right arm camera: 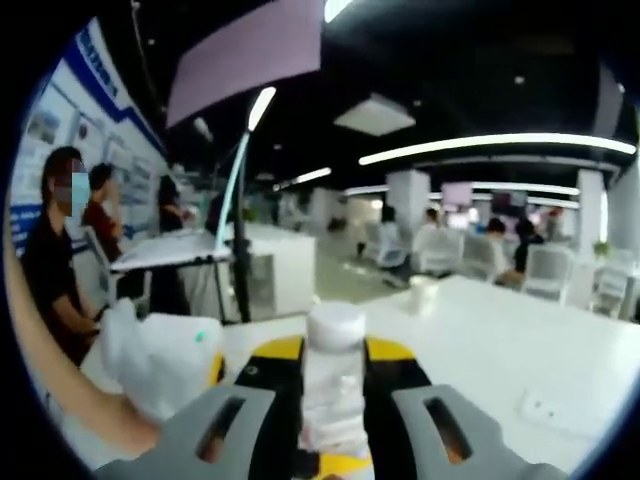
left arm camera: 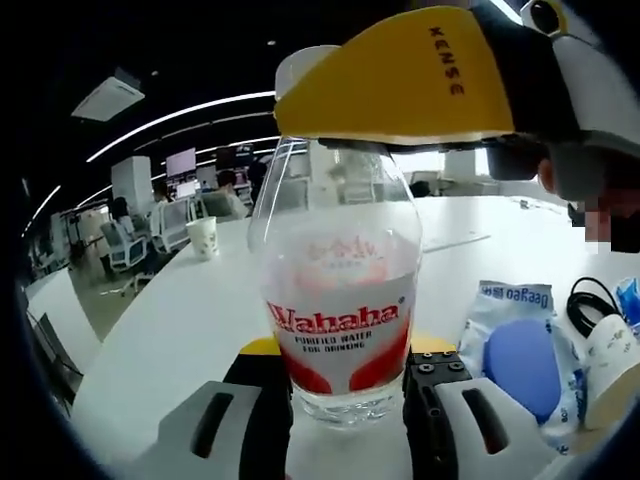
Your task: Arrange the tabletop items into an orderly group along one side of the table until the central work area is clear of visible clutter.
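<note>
A clear Wahaha water bottle with a red and white label stands on the white table. My left gripper is shut on its base, one jaw on each side. From above right, the yellow housing of my right gripper reaches over the bottle's top. In the right gripper view the bottle's white cap and neck sit between the jaws of my right gripper, which is shut on them.
A paper cup stands far left on the table. At the right lie a blue wipes pack, a black cable and another cup. A white plastic bag and people are to the left.
</note>
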Tool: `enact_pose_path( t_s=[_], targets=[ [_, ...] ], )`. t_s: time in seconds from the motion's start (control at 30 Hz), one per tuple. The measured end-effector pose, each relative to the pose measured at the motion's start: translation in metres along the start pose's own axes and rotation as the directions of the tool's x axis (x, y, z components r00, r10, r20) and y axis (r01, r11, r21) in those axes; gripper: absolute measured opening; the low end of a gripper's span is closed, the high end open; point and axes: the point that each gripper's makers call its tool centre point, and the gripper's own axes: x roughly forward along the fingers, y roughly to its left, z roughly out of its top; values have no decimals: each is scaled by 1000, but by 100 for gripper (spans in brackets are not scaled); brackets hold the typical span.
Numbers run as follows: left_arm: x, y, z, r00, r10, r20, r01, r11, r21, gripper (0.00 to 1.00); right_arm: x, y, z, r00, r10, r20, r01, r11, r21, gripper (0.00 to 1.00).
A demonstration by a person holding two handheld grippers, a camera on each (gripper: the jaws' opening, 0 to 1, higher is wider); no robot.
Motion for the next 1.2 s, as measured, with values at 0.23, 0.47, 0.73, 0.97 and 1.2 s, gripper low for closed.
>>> enact_pose_path(
  t_s=[0.23, 0.47, 0.73, 0.97, 1.2],
  targets=[
    [0, 0, 0, 1000, 6, 2, -6, 1000, 2, 40, 0, 1, 0, 1000, -5, -10, 5, 1000, -16, 17],
    [-1, 0, 1, 1000, 12, 8, -12, 1000, 9, 42, -1, 4, 1, 1000, 4, -6, -4, 1000, -24, 18],
    [-10, 4, 11, 998, 35, 53, -34, 999, -21, 71, -20, -3, 30, 993, -3, 117, 12, 997, -73, 45],
    [-45, 6, 18, 998, 58, 29, -59, 997, 41, 76, -58, -10, 47, 989, -17, 145, 26, 998, -60, 46],
    [-95, -5, 22, 997, 76, -14, -75, 995, 63, 76, -131, -25, 54, 984, -114, 137, 114, 993, 8, 47]
  ],
)
